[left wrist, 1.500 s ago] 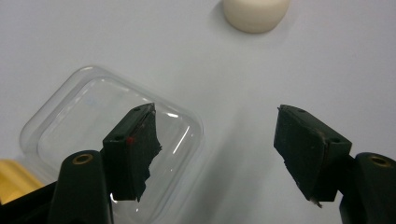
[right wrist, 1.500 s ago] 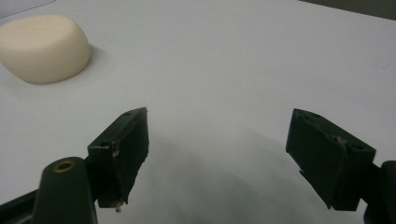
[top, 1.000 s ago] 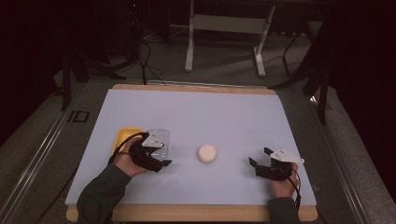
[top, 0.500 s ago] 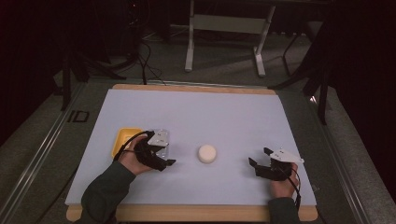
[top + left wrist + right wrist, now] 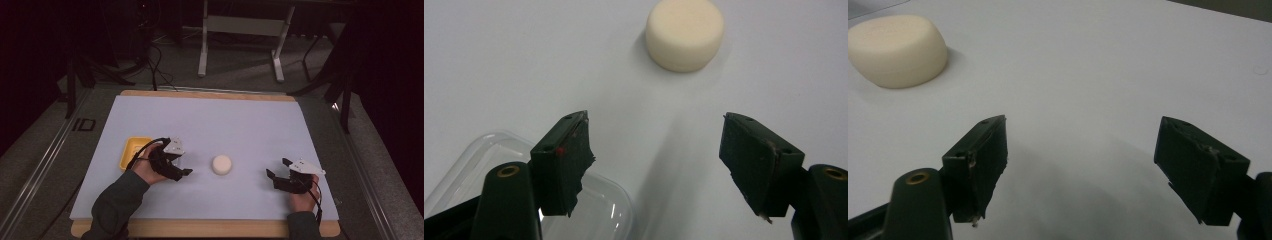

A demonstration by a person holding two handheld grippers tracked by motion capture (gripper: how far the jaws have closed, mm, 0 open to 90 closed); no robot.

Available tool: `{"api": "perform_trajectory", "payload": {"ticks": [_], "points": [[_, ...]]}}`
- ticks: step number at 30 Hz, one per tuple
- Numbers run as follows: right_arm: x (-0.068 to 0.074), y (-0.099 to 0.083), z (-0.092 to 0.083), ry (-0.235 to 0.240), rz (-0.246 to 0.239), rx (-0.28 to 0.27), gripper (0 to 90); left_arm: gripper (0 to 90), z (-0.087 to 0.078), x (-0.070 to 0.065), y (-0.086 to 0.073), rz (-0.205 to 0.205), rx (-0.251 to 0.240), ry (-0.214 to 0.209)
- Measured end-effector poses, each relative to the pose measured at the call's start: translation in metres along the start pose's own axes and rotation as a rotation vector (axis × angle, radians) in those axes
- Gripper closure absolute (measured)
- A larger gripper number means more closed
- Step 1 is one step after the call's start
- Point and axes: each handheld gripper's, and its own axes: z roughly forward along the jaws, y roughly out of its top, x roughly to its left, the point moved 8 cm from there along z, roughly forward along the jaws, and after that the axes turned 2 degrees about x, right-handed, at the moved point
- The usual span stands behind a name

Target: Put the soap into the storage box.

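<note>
A cream round foam puck [image 5: 221,164] lies on the pale mat [image 5: 210,120] between my two grippers. My left gripper [image 5: 184,165] hovers just left of it, beside a yellow tray [image 5: 134,151]. In the left gripper view the gripper [image 5: 654,135] is open with bare mat between its jaws. The puck [image 5: 685,34] sits ahead of it, and a clear plastic lid [image 5: 609,212] lies under the left jaw. My right gripper [image 5: 276,167] rests low at the right and points toward the puck. In its own view that gripper [image 5: 1080,135] is open and holds nothing, with the puck [image 5: 897,49] far off at the upper left.
The mat covers a wooden board [image 5: 200,229] whose edge shows at the front. Beyond the table stand a metal frame [image 5: 240,35] and cables on a dark floor. A broad stretch of mat reaches back from the puck.
My left gripper has edged a little to the right, away from the yellow tray and toward the puck. The right gripper and the puck have not moved.
</note>
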Motion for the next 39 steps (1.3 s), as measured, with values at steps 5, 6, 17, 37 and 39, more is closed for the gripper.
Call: {"api": "perform_trajectory", "payload": {"ticks": [5,6,17,37,39], "points": [[0.000,0.000,0.000,0.000,0.000,0.000,21.0,28.8,0.004,-0.001,0.003,-0.003,-0.009,-0.007],[0.000,0.000,0.000,0.001,0.000,0.000,21.0,28.6,0.005,-0.001,0.004,-0.001,-0.008,-0.008],[0.000,0.000,0.000,0.002,-0.001,0.000,21.0,27.7,0.013,-0.003,0.014,0.010,-0.010,-0.026],[0.000,0.000,0.000,0.003,-0.006,0.002,21.1,23.7,0.027,-0.007,0.025,0.025,0.005,-0.047],[0.000,0.000,0.000,0.003,-0.007,0.002,21.1,22.4,0.028,-0.007,0.026,0.024,0.005,-0.050]]}}
